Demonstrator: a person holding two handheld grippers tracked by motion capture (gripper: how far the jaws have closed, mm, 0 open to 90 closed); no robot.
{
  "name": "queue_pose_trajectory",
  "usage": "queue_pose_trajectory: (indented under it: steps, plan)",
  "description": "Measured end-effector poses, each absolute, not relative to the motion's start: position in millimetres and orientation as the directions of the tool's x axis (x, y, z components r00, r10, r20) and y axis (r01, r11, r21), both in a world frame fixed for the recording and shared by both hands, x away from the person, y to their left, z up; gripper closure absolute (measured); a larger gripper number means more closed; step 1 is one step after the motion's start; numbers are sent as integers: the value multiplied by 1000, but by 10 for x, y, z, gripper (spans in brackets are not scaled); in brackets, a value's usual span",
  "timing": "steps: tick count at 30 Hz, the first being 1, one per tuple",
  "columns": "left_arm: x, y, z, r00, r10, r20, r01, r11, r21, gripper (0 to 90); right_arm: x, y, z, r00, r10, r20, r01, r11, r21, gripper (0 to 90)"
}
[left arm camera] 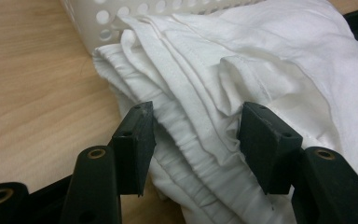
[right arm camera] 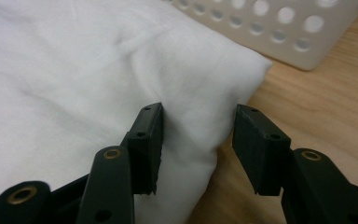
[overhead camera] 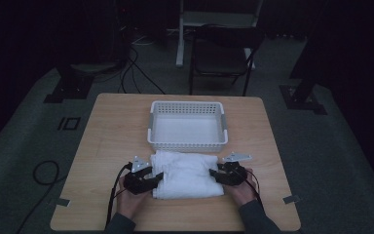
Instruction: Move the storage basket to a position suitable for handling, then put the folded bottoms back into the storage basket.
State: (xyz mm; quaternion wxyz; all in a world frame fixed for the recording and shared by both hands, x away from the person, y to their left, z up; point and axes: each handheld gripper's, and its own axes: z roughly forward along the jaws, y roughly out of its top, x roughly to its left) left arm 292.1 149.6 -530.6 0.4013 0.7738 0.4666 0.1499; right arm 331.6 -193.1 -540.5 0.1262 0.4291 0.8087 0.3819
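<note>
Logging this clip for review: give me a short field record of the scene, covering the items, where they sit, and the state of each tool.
surface: wooden table
basket: white perforated basket, empty, at table centre
cloth: folded white cloth, just in front of the basket
left tool: left tool open, jaws astride the cloth's layered edge
right tool: right tool open, jaws astride the cloth's folded corner
hands: one on each tool, at the near edge
</note>
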Motion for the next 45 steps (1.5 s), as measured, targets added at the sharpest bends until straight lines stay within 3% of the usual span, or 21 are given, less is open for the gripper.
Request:
queue_pose_trajectory:
  steps: [18,21,26,34,45]
  plan:
    - [3084,1526,-5343,512,844,-158,588,-210,782,445,3406,-1864,-5376,-571,817,79,594,345,727,538]
    - [3093,1570,-5302,493,846,-203,604,-164,780,382,3406,-1866,-5378,-571,817,77,594,346,726,534]
    - [3110,1649,-5135,477,838,-266,597,-87,798,176,3407,-1866,-5380,-567,820,83,600,342,724,533]
    - [3094,1516,-4953,492,805,-330,585,-26,810,92,3399,-1866,-5380,-558,825,88,607,333,722,526]
    - [3198,1293,-5212,436,875,-210,631,-131,765,20,3395,-1879,-5392,-551,828,102,613,318,723,515]
